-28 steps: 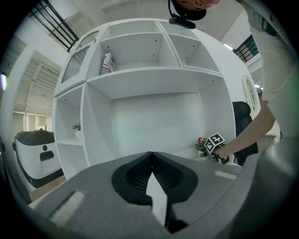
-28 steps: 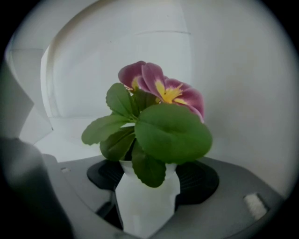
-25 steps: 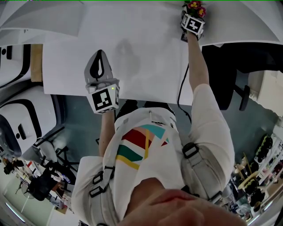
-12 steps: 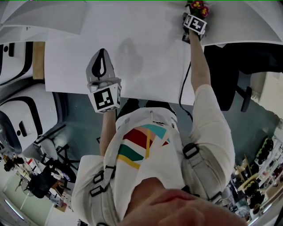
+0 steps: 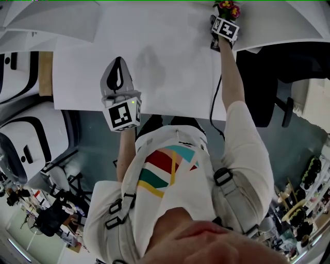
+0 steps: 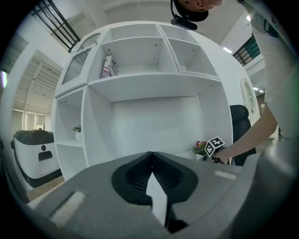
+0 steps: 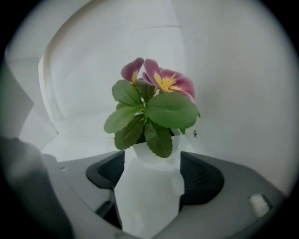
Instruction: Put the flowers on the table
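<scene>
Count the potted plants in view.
2: the flowering pot on the table before the right gripper; a small green plant in a left shelf compartment. More may be hidden.

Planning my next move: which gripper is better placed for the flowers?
Right: the right gripper has just been opening its jaws, flowers at their tips, ungripped; the left gripper is shut, far off.

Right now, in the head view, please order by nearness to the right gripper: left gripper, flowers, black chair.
The tongs of the right gripper have just been opening, the pot loose between them.
1. flowers, straight ahead on the table.
2. black chair, at its right, beside the table.
3. left gripper, far across, at the table's near edge.
</scene>
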Demonstrator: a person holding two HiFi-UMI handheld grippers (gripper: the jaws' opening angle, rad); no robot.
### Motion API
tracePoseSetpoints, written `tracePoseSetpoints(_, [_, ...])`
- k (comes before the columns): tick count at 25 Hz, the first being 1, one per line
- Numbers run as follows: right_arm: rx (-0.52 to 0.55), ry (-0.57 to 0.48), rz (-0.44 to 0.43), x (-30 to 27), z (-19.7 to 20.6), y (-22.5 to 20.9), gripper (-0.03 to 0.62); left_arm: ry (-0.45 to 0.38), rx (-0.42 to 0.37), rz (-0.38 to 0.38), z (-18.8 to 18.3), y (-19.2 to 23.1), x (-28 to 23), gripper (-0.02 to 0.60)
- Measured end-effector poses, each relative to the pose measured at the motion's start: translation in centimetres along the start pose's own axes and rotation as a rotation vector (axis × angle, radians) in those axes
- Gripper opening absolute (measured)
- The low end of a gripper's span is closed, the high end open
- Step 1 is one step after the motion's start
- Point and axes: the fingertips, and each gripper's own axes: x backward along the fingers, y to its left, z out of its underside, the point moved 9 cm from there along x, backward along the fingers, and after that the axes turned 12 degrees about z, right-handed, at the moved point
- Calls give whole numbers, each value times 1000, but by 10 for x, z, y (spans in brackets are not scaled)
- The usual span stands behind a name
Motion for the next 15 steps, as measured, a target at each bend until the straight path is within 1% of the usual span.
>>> tracePoseSetpoints(6, [-18,-54,-20,39,-5,-1,350,-37,3,50,-7,-1,2,3])
tracePoseSetpoints(9, [19,-103,-38,66,-8,4,350,-57,5,80,-9,-1,3,3])
tracePoseSetpoints(12, [46,-171,-64,100,-14,10,350,-77,6,110,-11,2,5,3])
tracePoseSetpoints(15, [37,-283,-96,145,-25,11,342,-101,5,133,-16,3,9,3])
